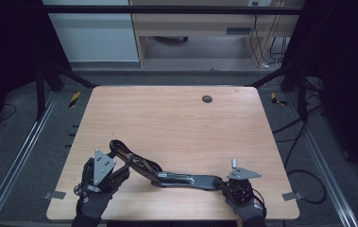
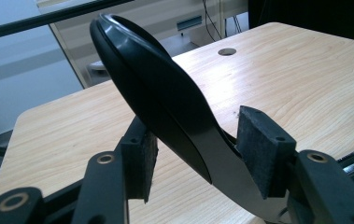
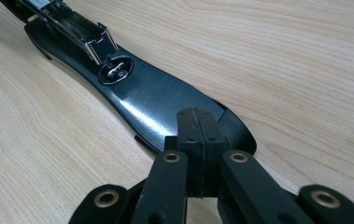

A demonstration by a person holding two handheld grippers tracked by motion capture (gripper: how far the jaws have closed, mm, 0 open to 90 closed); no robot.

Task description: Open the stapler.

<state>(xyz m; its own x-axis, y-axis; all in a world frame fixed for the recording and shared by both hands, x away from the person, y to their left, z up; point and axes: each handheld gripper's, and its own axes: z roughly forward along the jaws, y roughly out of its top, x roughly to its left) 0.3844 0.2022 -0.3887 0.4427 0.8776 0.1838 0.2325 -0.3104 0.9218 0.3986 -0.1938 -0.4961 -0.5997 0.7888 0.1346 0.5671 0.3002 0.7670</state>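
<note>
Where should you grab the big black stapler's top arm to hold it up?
Probably by the narrow neck of the black stapler's raised top arm, coming from below with one pad on each flat side. There the left gripper straddles it, pads apart. The wide rounded end looks too broad. The right gripper, shut, pins the base to the wooden table.

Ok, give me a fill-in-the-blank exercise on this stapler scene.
1. The stapler lies on a ____ table.
2. The right gripper, at the stapler's base end, has its jaws ____.
3. The left gripper has its jaws ____, with the stapler's raised arm between them.
Missing words: wooden; shut; open
</note>
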